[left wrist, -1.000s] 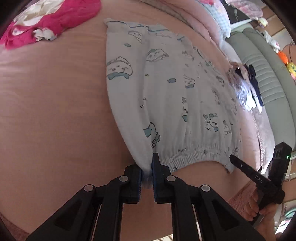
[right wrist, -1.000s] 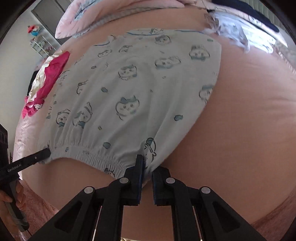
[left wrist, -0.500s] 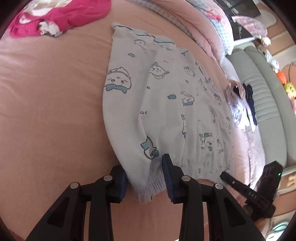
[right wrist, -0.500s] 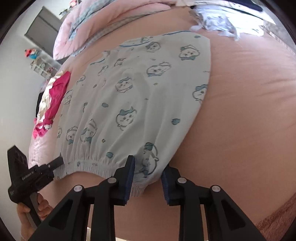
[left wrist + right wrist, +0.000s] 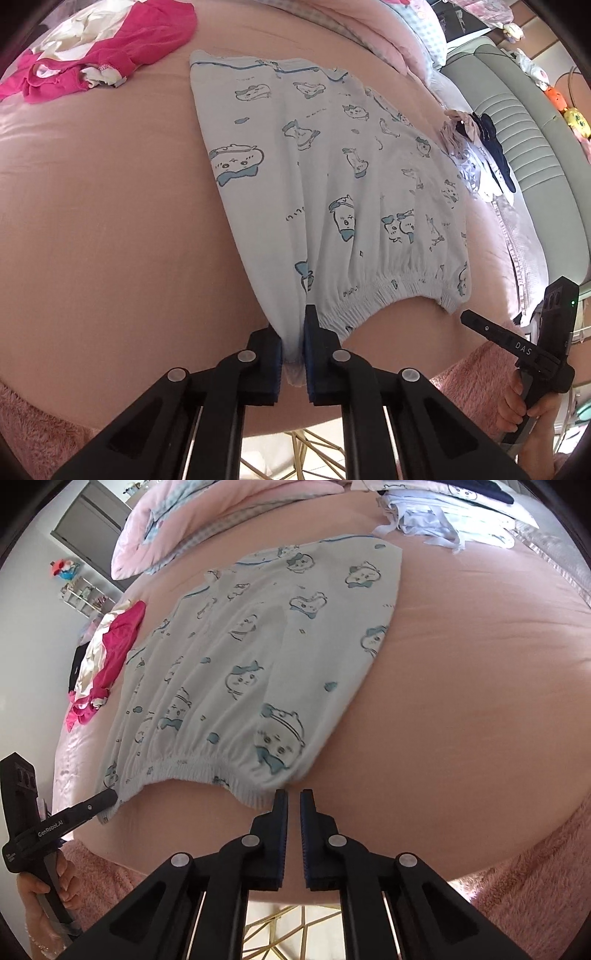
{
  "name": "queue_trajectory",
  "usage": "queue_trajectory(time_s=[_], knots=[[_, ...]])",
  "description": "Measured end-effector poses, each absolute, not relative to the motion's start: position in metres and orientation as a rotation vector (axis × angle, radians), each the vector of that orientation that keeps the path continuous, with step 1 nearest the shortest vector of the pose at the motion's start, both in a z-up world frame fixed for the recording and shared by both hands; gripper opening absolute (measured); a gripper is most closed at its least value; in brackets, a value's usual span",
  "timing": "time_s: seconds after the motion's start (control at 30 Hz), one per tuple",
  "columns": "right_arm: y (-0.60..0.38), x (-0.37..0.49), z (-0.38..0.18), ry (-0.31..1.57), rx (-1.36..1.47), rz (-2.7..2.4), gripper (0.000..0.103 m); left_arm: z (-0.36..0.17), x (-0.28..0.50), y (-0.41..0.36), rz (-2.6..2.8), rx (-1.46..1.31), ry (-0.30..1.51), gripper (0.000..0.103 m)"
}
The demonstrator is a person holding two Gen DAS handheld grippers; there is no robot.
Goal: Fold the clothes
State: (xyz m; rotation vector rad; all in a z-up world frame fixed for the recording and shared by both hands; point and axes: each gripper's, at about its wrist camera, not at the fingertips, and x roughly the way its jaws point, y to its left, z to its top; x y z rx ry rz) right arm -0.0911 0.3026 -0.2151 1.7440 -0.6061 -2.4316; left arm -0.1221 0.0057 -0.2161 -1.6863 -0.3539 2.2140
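Note:
Pale blue shorts [image 5: 332, 184] printed with cartoon faces lie flat on the pink bed sheet [image 5: 92, 221], elastic waistband nearest me. My left gripper [image 5: 291, 326] has its jaws closing, and its pads pinch the waistband's left corner. In the right wrist view the shorts [image 5: 258, 646] end just left of my right gripper [image 5: 294, 797]. Its jaws are closing to a narrow gap with only sheet showing between them. The right gripper [image 5: 480, 325], held by a hand, sits just off the waistband's right corner. The left gripper [image 5: 107, 796] touches the left corner.
A magenta and white clothes heap [image 5: 110, 48] lies far left on the bed. A pile of pale and navy clothes [image 5: 476, 155] lies far right, beside a grey-green padded panel [image 5: 517, 129]. A pink quilt [image 5: 184, 524] is at the back. Fluffy pink blanket [image 5: 517, 886] lines the near edge.
Half a second ago both grippers stood open around the waistband. Both have closed since: the left on the waistband corner, the right beside the cloth with nothing in it.

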Motion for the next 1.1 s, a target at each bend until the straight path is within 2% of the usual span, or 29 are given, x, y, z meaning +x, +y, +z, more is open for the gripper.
queue_trajectory(time_s=[0.1, 0.17, 0.23, 0.27, 0.3, 0.33, 0.43, 0.53, 0.57, 0.6, 0.63, 0.7, 0.77, 0.8, 0.83, 0.93, 1.1], knots=[[0.31, -0.087, -0.213, -0.635, 1.733, -2.466, 0.005, -0.227, -0.122, 0.005, 2.176, -1.716, -0.386, 0.009], [0.318, -0.089, -0.215, -0.726, 1.748, -2.458, 0.009, -0.233, -0.125, -0.001, 2.145, -1.72, -0.473, 0.009], [0.326, -0.092, -0.219, -0.835, 1.741, -2.441, 0.035, -0.234, -0.129, -0.01, 2.134, -1.708, -0.564, 0.016], [0.328, -0.093, -0.22, -0.882, 1.723, -2.43, 0.037, -0.232, -0.129, -0.016, 2.156, -1.691, -0.583, 0.02], [0.33, -0.093, -0.221, -0.926, 1.701, -2.418, 0.039, -0.23, -0.129, -0.021, 2.173, -1.676, -0.604, 0.031], [0.33, -0.095, -0.221, -0.945, 1.69, -2.412, 0.042, -0.231, -0.131, -0.025, 2.171, -1.669, -0.635, 0.037], [0.322, -0.103, -0.221, -0.957, 1.657, -2.389, 0.051, -0.234, -0.135, -0.035, 2.165, -1.648, -0.722, 0.038], [0.307, -0.117, -0.23, -0.921, 1.653, -2.365, 0.052, -0.235, -0.136, -0.028, 2.181, -1.64, -0.675, 0.038], [0.301, -0.121, -0.23, -0.858, 1.67, -2.38, 0.051, -0.235, -0.136, -0.025, 2.188, -1.634, -0.655, 0.038], [0.295, -0.124, -0.229, -0.787, 1.689, -2.397, 0.044, -0.235, -0.133, -0.021, 2.191, -1.629, -0.643, 0.038], [0.289, -0.126, -0.226, -0.722, 1.695, -2.415, 0.029, -0.235, -0.133, -0.016, 2.182, -1.621, -0.641, 0.038], [0.284, -0.126, -0.225, -0.716, 1.696, -2.369, 0.008, -0.241, -0.128, 0.0, 2.158, -1.616, -0.626, 0.038], [0.281, -0.123, -0.223, -0.7, 1.694, -2.352, 0.008, -0.239, -0.129, 0.007, 2.187, -1.615, -0.559, 0.035], [0.283, -0.12, -0.22, -0.693, 1.689, -2.37, 0.008, -0.237, -0.129, 0.01, 2.209, -1.611, -0.521, 0.017], [0.284, -0.117, -0.216, -0.689, 1.684, -2.388, 0.007, -0.235, -0.129, 0.012, 2.228, -1.607, -0.49, 0.009], [0.291, -0.106, -0.204, -0.781, 1.649, -2.379, 0.007, -0.223, -0.127, 0.006, 2.202, -1.556, -0.549, 0.009], [0.303, -0.087, -0.19, -0.851, 1.626, -2.332, 0.007, -0.212, -0.117, 0.0, 2.179, -1.539, -0.54, 0.008]])
